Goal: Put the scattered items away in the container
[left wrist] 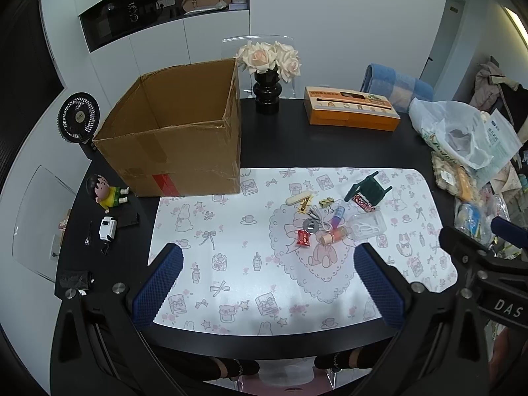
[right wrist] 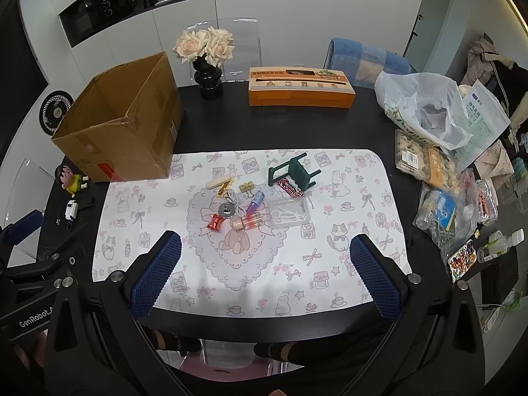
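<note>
Hovering over the near edge of the surface (right wrist: 297, 125), the left gripper (left wrist: 269, 283) and right gripper (right wrist: 265, 270) both hold their jaws wide with nothing between them. Beyond them, on the patterned mat (right wrist: 330, 264), the scattered items sit in a tight cluster: a red candy wrapper (right wrist: 214, 222), a peach-coloured vial (right wrist: 246, 221), a purple tube (right wrist: 254, 202), a metal disc (right wrist: 226, 210), a clear plastic case (right wrist: 289, 213) and, further back, a tipped green toy chair (right wrist: 292, 173) resting against a red snack bar (right wrist: 289, 187). The cardboard box (left wrist: 171, 138) stands open at the far left, its floor hidden from both views (so I cannot tell what it already holds).

The risk lies in the crowding: jaws closing on one small piece could nudge its neighbours, and the round vial and tube would likely roll. The thin disc lies flat and may slip a pinch. The box's tall wall could also catch a low carry.
</note>
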Tool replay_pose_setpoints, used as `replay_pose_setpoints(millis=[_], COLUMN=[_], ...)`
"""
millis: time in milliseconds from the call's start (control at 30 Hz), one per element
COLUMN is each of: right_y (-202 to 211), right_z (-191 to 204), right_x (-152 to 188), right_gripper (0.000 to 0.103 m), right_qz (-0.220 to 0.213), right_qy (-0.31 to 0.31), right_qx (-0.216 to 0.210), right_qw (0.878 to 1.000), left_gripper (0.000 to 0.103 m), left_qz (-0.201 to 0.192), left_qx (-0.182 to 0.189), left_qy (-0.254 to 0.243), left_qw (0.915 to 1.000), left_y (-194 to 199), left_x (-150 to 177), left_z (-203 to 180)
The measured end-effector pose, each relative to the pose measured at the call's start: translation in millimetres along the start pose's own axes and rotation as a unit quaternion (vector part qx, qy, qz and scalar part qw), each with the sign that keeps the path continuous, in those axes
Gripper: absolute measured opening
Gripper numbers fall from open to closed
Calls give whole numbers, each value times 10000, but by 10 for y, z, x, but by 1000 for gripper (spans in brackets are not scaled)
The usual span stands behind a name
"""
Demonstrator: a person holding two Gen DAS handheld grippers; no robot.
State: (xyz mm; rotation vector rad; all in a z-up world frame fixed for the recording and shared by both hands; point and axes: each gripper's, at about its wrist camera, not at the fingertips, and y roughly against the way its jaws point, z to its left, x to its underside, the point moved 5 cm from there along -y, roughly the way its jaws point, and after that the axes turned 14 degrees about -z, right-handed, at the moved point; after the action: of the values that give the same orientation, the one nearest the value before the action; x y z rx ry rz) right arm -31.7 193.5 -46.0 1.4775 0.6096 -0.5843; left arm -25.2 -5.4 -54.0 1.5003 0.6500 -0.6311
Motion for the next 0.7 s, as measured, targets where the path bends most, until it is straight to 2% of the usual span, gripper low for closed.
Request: replay_pose_setpoints(millis=[333, 467, 700], right_y=[-200, -531, -1194], right_z=[-29, -152, -379], right_x=[79, 188, 435], right_gripper=[103, 103, 101], right_qz=[29, 123, 437], right_qy=[21, -12, -59], right_qx=[-229, -271, -221], right_qw=[9997, 9996, 9988], left_gripper=[103, 103, 103], left_qz=[38, 146, 449], left_qx=[30, 45, 501], left_qy=[20, -36, 28], left_qw=[10000, 9999, 9977], left_y=[-197, -530, -1284], left_x=[60, 203, 555], left_z=[-62, -126, -391])
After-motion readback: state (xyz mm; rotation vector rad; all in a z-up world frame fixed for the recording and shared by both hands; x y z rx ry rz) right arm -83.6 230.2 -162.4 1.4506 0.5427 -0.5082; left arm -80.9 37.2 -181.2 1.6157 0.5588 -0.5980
